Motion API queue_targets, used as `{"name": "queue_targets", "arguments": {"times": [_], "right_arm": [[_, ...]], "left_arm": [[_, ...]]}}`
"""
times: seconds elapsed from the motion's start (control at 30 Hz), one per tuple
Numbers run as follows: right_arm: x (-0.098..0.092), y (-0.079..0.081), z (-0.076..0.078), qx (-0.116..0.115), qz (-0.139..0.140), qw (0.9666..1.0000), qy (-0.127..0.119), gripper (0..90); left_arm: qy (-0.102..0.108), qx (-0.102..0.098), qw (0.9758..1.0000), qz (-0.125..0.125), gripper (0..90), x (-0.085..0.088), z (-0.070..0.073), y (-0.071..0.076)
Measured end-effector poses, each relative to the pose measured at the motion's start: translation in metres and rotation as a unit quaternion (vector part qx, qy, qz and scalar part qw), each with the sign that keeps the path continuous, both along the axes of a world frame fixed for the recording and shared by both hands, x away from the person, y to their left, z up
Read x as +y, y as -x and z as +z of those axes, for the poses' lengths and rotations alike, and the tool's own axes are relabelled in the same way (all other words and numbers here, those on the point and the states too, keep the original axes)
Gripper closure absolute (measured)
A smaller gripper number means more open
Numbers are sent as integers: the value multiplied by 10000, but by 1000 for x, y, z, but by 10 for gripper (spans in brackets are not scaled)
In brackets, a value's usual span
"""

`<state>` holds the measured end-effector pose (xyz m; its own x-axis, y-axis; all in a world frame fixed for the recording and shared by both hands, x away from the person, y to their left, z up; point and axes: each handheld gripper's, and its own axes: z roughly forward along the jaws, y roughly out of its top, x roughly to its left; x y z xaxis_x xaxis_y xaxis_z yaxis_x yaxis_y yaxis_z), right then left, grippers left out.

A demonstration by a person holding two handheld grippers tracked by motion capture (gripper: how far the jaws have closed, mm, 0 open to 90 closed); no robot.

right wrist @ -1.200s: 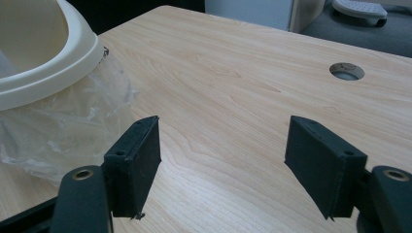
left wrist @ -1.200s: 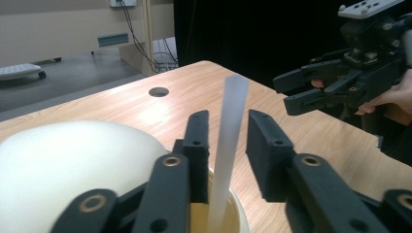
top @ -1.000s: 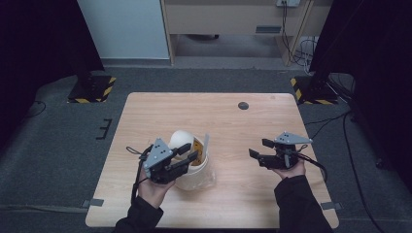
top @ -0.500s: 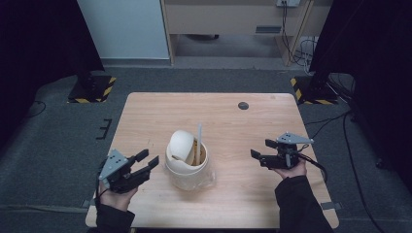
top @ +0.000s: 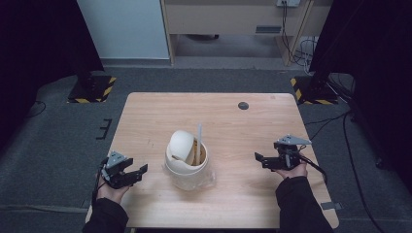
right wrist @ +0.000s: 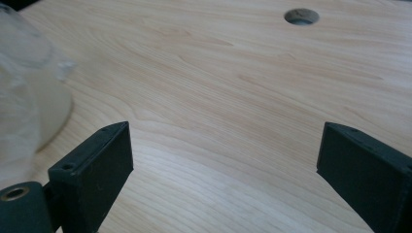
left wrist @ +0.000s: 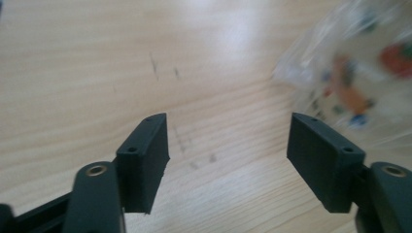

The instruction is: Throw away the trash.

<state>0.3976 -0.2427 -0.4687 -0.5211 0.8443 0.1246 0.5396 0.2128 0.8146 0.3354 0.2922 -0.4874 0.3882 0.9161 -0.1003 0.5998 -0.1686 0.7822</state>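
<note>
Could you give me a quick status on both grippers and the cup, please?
Left gripper open, empty, jaws just opening, clear of cup. Right gripper open, empty, also just opening. Cup upright mid-table, straw sticking out. Nothing in the way.

In the left gripper view a printed plastic wrapping [left wrist: 359, 68] is blurred and cut by the right edge; its pattern cannot be read.

The high view looks down the whole table [top: 145, 116]; both gripper views skim its wood closely.
</note>
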Motion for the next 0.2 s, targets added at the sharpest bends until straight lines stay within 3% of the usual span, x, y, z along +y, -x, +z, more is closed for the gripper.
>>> {"name": "queue_targets", "arguments": {"times": [0.1,0.2], "right_arm": [[-4,-3,-8,97,-121,9998,111,57],[-6,-8,-19,354,-128,9986,379,50]], "left_arm": [[-108,158,9998,15,236,0,-7,-4],[-467,274,9985,-46,163,-1,-18,-9]]}}
